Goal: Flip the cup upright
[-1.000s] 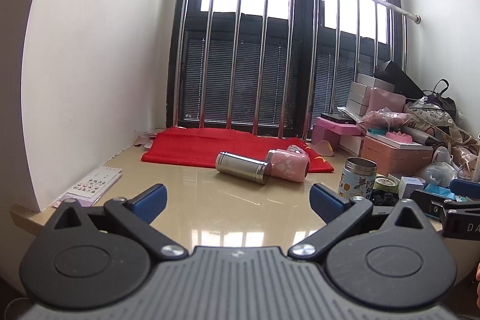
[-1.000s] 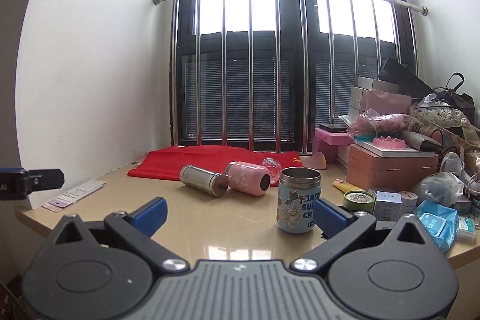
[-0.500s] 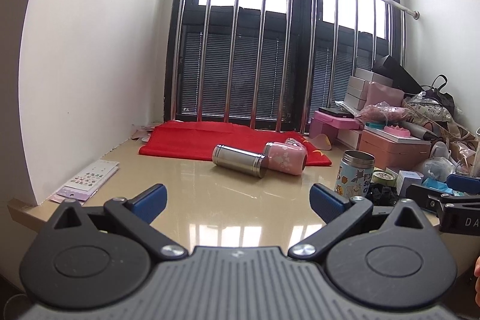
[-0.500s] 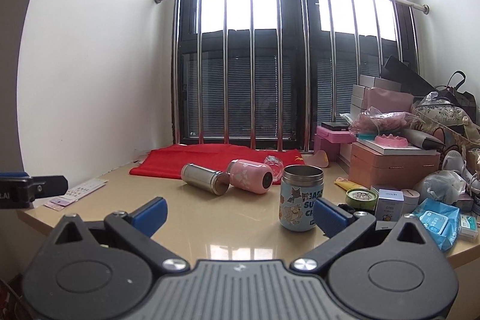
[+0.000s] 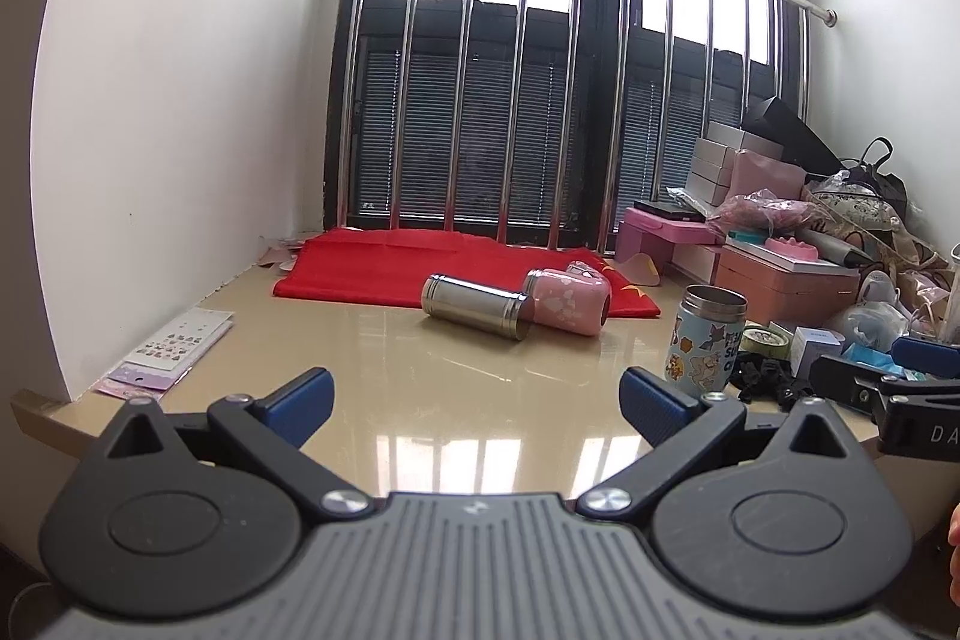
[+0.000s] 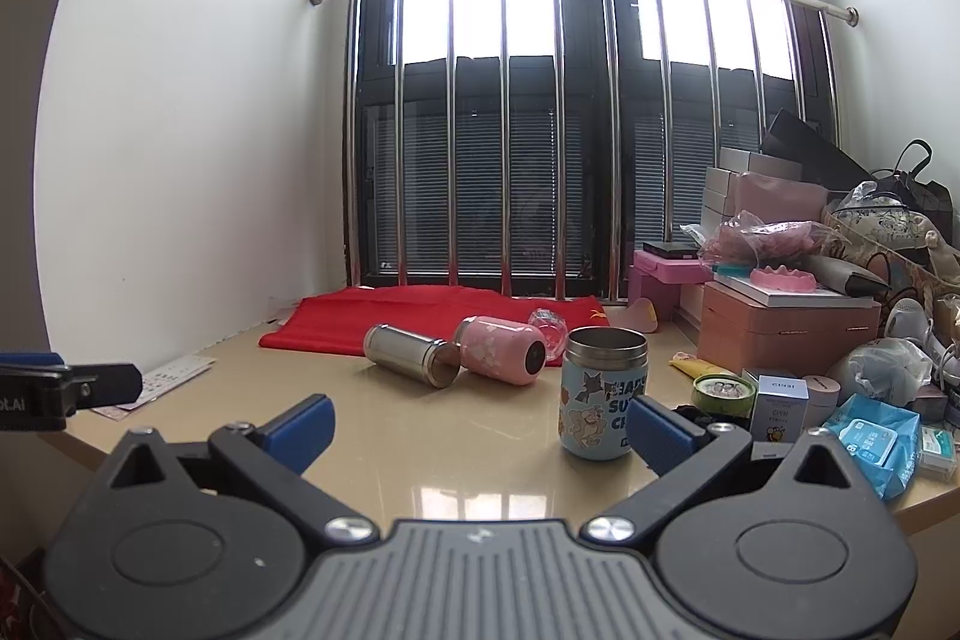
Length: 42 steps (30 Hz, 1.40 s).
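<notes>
A steel cup (image 5: pixel 477 306) (image 6: pixel 413 354) lies on its side on the beige table, touching a pink cup (image 5: pixel 567 301) (image 6: pixel 503 349) that also lies on its side. A blue cartoon cup (image 5: pixel 707 342) (image 6: pixel 602 392) stands upright to their right. My left gripper (image 5: pixel 477 400) is open and empty, held back from the cups over the table's near part. My right gripper (image 6: pixel 480 427) is open and empty; its right finger sits just in front of the blue cup.
A red cloth (image 5: pixel 420 268) lies behind the cups by the window bars. A sticker sheet (image 5: pixel 168 349) lies at the left edge. Boxes, bags and small items (image 6: pixel 792 328) crowd the right side. A white wall stands at the left.
Both grippers have drawn back and tilted slightly upward, so the cups sit a little farther and lower in view. Both stay open. The cups have not moved.
</notes>
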Each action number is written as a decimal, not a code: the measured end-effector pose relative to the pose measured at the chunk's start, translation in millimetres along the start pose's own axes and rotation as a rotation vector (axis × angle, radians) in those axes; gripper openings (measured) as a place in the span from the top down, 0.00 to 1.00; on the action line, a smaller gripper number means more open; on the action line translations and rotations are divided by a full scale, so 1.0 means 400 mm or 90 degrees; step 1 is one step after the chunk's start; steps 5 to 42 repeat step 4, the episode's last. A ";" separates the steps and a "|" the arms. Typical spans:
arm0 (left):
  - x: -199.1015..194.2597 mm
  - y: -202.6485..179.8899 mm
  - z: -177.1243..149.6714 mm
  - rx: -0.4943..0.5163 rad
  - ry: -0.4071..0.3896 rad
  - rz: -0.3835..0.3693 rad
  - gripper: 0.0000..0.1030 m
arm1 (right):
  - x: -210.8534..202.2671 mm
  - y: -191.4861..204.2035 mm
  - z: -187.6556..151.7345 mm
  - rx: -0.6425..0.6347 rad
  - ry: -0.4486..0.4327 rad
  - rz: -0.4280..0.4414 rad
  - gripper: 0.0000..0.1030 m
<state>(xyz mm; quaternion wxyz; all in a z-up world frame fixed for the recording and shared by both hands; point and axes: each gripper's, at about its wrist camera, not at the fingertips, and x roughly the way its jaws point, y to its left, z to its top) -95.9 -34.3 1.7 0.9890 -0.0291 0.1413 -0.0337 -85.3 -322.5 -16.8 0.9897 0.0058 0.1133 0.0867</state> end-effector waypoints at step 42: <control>0.002 0.002 -0.003 -0.004 0.009 0.003 0.00 | 0.000 0.001 0.000 -0.001 -0.001 0.000 0.00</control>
